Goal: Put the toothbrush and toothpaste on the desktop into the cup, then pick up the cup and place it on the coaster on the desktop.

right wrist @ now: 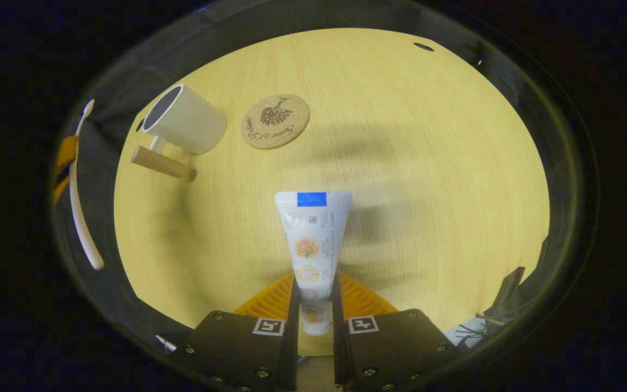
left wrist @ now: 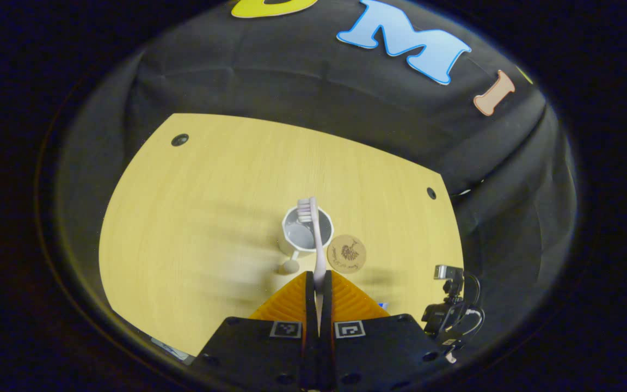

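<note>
Toothbrush (left wrist: 318, 239) comes first in my left gripper view. It is pale, long and thin. I have it pinched between the jaws of my left gripper (left wrist: 319, 305), which are pressed tight on its handle at the bottom middle of the frame. Its bristle end sticks up and sits in front of the open mouth of the cup (left wrist: 307, 231), in the middle of the frame. I cannot tell if the bristles are over the cup or just in line with it.

The cup is white outside and grey inside, with a round wooden-looking knob for a handle. It stands on the yellow wooden surface (left wrist: 199, 218). Just right of it lies the coaster (left wrist: 346, 253), round and brown like cork, with a small dark plant drawing and curly writing too small for me to read.

In my right gripper view, the toothpaste (right wrist: 312, 245) is at the bottom middle. It is a white tube with a blue patch at its flat far end and little orange round pictures down its side. The words on it are too small to read. The jaws of my right gripper (right wrist: 313, 305) pinch it near its cap end, one on each side. The cup is at the upper left there, and the coaster is just right of it.
</note>
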Available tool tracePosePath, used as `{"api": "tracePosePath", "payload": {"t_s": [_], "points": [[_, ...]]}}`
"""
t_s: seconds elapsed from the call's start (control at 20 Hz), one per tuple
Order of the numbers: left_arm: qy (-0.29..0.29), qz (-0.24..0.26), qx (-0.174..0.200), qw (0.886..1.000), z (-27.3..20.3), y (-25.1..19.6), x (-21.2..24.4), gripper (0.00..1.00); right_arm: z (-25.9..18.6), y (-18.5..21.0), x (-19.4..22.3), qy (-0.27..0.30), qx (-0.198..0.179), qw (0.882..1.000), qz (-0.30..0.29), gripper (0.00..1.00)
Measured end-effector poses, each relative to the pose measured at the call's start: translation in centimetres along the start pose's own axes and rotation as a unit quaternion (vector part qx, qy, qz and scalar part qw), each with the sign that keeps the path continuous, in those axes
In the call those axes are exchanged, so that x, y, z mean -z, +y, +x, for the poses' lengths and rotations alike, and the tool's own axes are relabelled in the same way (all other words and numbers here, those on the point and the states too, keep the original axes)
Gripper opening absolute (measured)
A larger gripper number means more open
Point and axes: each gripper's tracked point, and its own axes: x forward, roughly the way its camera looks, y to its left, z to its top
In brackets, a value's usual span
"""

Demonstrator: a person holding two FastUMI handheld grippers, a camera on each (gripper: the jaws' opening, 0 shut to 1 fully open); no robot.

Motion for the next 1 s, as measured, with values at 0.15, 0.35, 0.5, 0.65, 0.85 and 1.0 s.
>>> {"api": "tracePosePath", "payload": {"t_s": [0.15,0.35,0.5,0.65,0.85,1.0], "points": [[-0.012,-0.001,0.000,1.000,1.1,0.6,-2.5,0.08,-0.3,0.0,0.2,0.002,-0.002,1.000,0.005,0.28],[-0.026,0.002,-0.003,1.000,3.1,1.5,-6.0,0.08,-0.8,-0.4,0.8,0.007,-0.002,1.000,0.012,0.28],[-0.055,0.021,-0.009,0.998,5.3,2.3,-9.0,0.07,-1.2,-0.4,1.4,0.011,-0.003,1.000,0.017,0.28],[-0.067,0.037,-0.013,0.997,7.5,2.5,-10.4,0.08,-1.6,-0.7,1.8,0.013,-0.005,1.000,0.023,0.28],[-0.102,0.061,-0.014,0.993,9.7,1.9,-12.8,0.08,-1.9,-1.4,1.6,0.008,-0.003,0.999,0.039,0.28],[-0.117,0.069,-0.019,0.991,11.3,2.1,-13.3,0.08,-2.9,-2.0,1.5,0.000,-0.005,0.999,0.054,0.28]]}}
